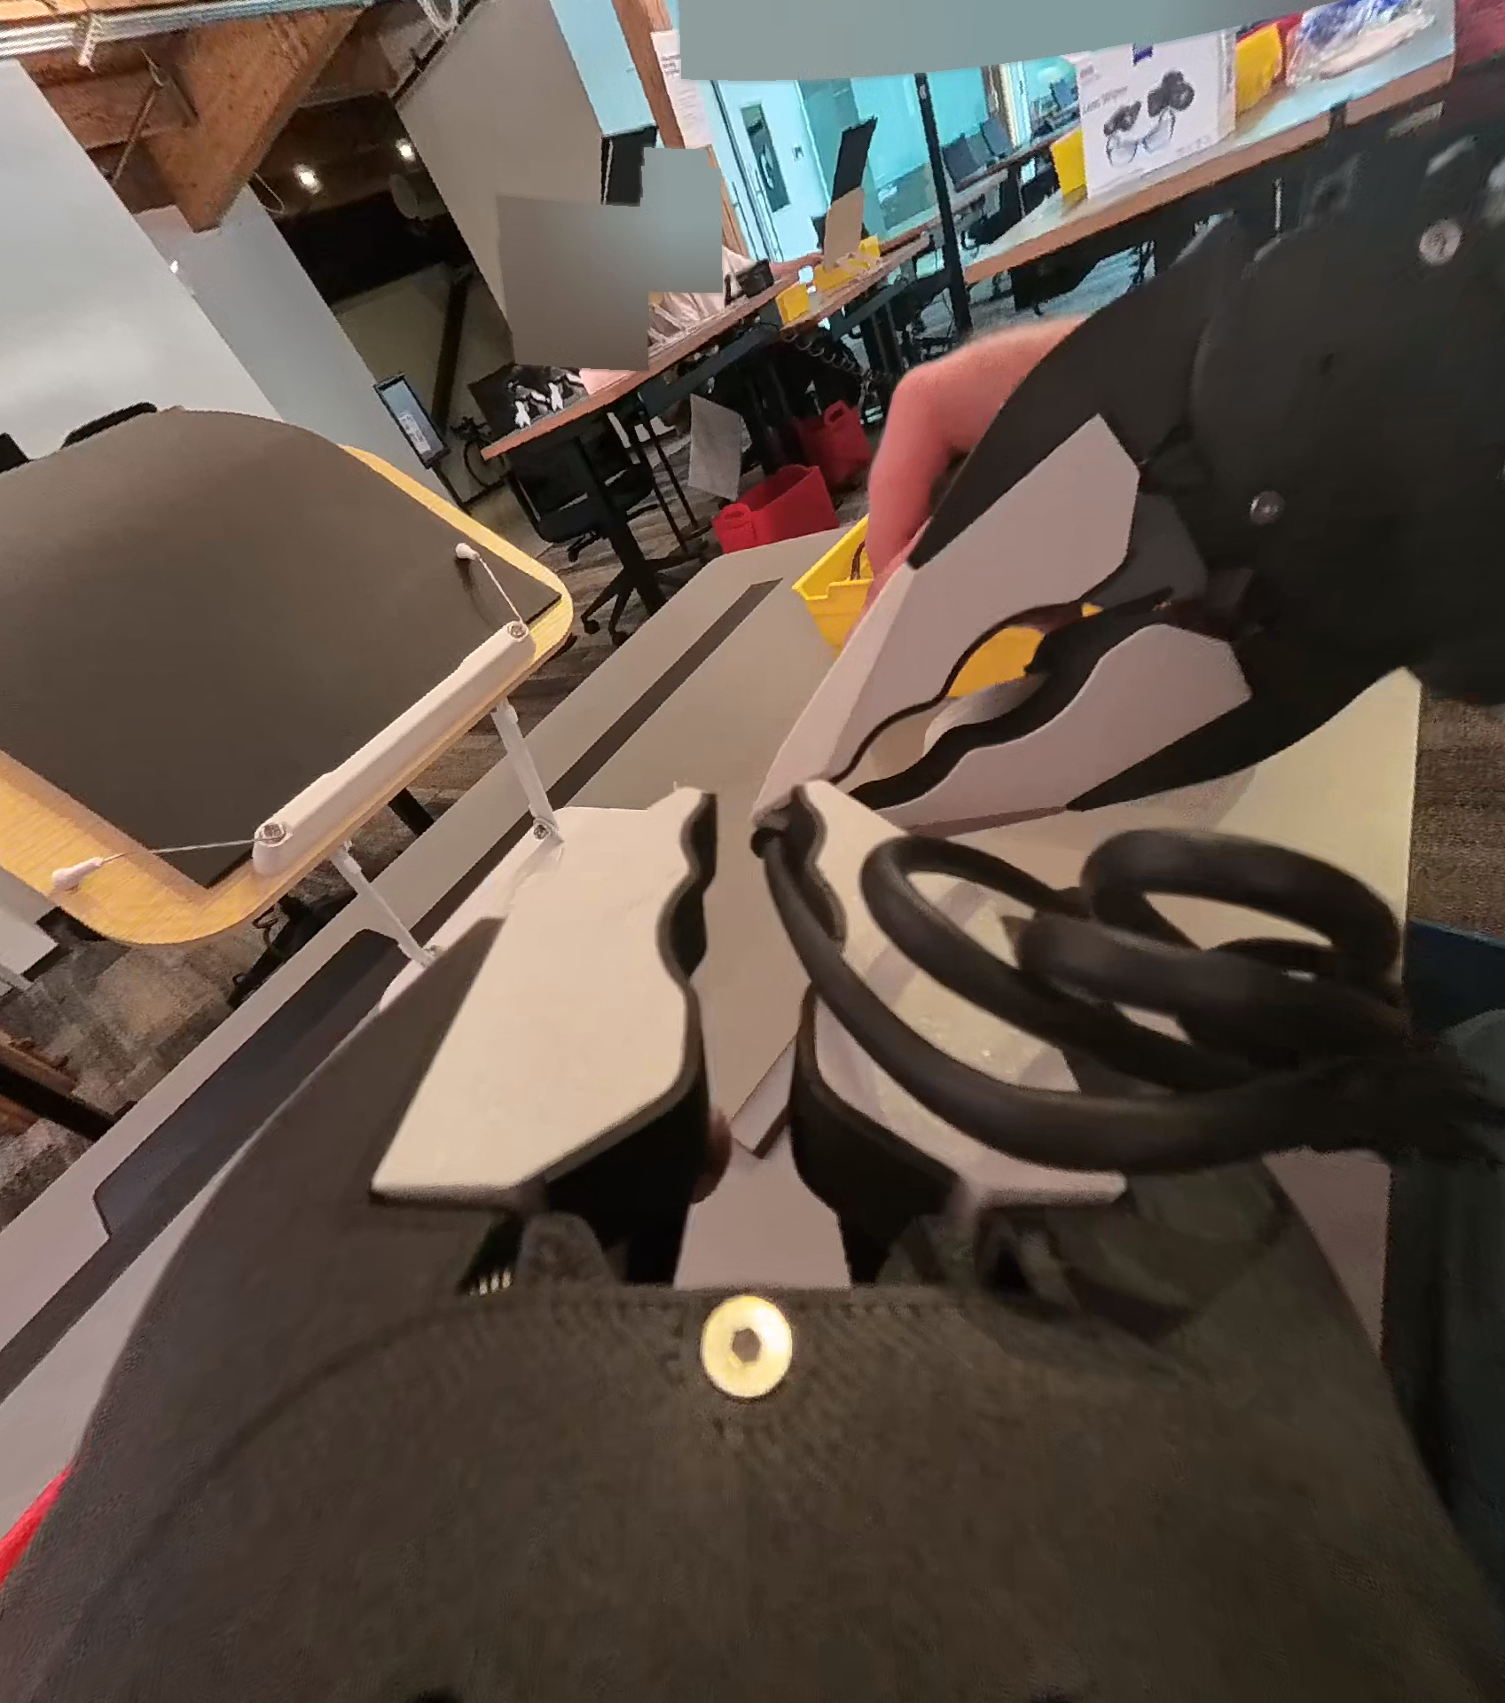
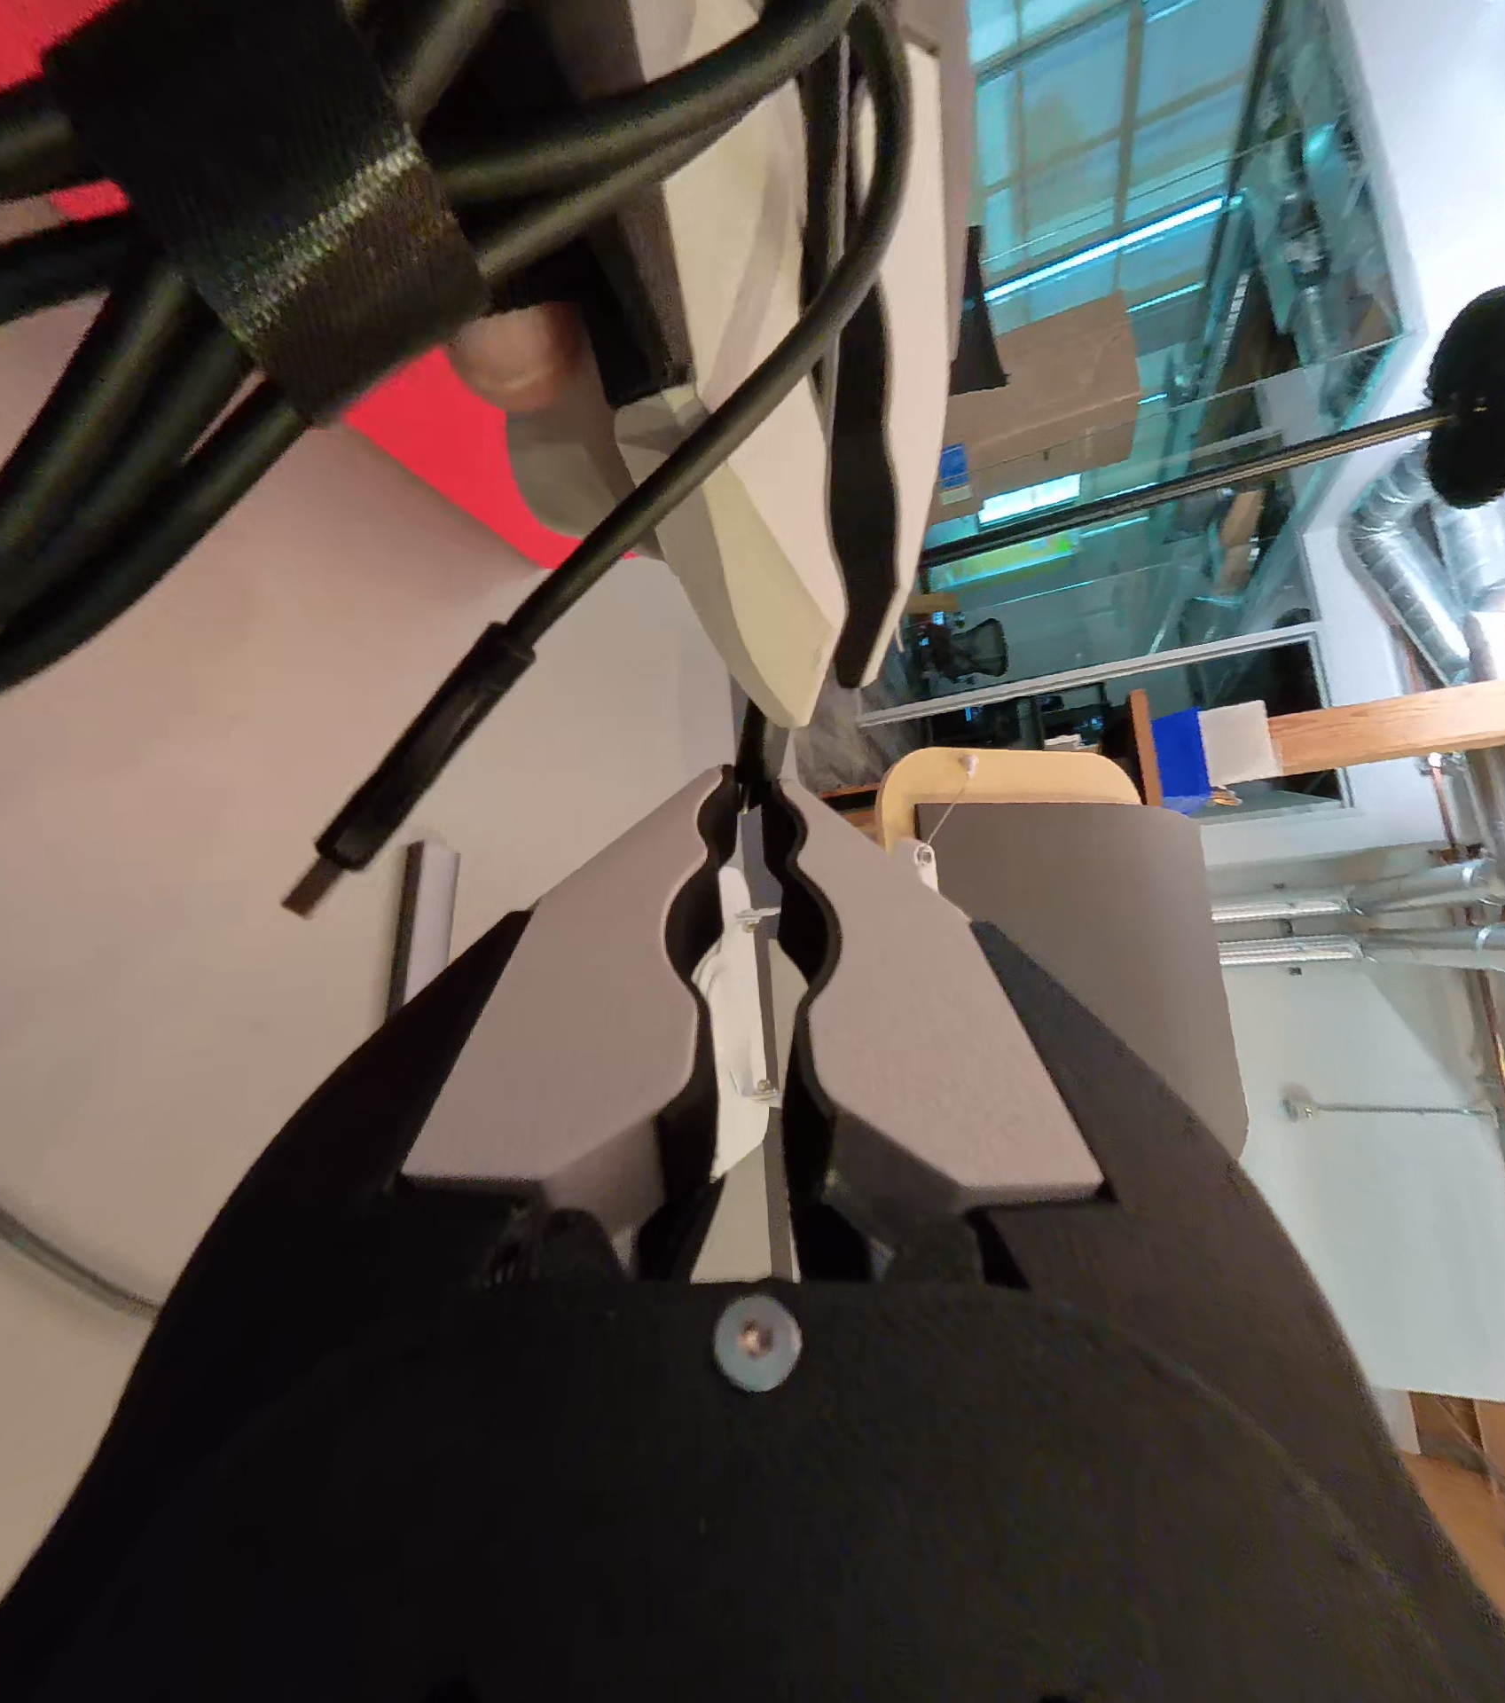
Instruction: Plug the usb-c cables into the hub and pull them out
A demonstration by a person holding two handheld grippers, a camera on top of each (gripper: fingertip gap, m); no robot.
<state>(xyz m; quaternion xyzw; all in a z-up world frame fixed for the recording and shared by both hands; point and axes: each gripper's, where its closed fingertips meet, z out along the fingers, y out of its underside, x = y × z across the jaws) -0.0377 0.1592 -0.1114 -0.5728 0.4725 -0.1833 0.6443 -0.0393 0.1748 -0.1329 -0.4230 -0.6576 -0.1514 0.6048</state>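
Apparently nothing plugged yet: right gripper [image 2: 753, 788] clenched on the cable [image 1: 1209, 986] just beside the left gripper [image 1: 758, 806], whose jaws stand apart; plug [image 2: 343, 839] dangles free, hub not in view.

Coiled black cable [image 1: 1098, 995] beside tongs [image 1: 753, 811]

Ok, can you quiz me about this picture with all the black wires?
1. True or false: a strap bundles the loops of the black cable.
2. What colour is the bin on the far side of the table?
3. The loose plug is: A, pushed into a socket; B, hanging free in the air; C, lying flat on the floor.

Key: 1 true. 2 yellow. 3 B.
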